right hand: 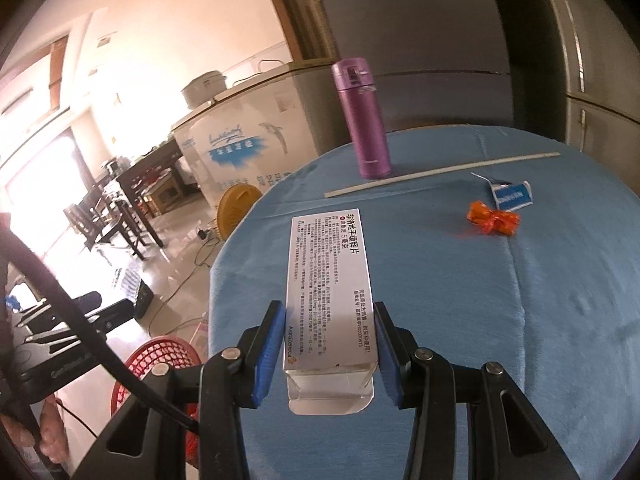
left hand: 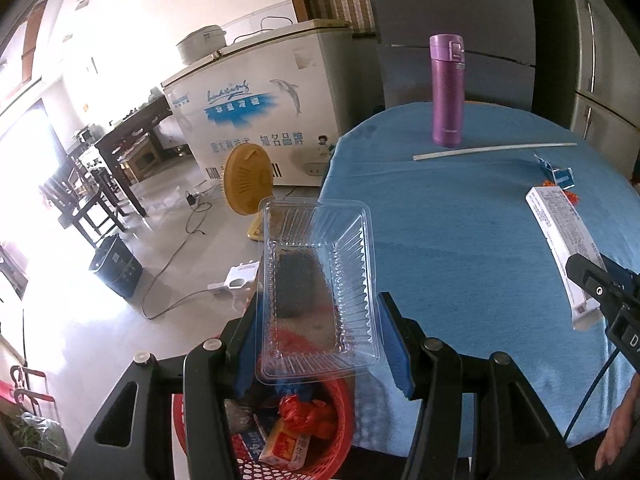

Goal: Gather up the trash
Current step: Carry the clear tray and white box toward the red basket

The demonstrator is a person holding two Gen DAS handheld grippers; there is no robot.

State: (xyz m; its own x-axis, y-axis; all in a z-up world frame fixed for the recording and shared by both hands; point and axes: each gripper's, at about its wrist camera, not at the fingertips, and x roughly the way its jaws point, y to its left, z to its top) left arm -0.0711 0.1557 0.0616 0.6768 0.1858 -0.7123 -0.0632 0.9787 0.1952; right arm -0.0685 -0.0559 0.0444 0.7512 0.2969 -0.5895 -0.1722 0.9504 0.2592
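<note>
Left gripper (left hand: pixel 316 344) fingers clamp clear plastic tray (left hand: pixel 316 288); right gripper (right hand: pixel 328 356) fingers stand just apart, flanking medicine box (right hand: pixel 330 288) on bench (right hand: pixel 480 300)

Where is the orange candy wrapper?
In the right wrist view, the orange candy wrapper lies on the blue tablecloth, right of the white box, just below a blue-and-white wrapper.

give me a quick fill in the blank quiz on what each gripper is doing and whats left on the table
1. The left gripper holds a clear plastic clamshell tray above the ____ mesh basket.
2. The right gripper's blue pads flank a white printed ____ box.
3. The purple flask stands ____ on the blue tablecloth.
4. Beside the blue wrapper lies an ____ candy wrapper.

Missing: red; medicine; upright; orange
</note>
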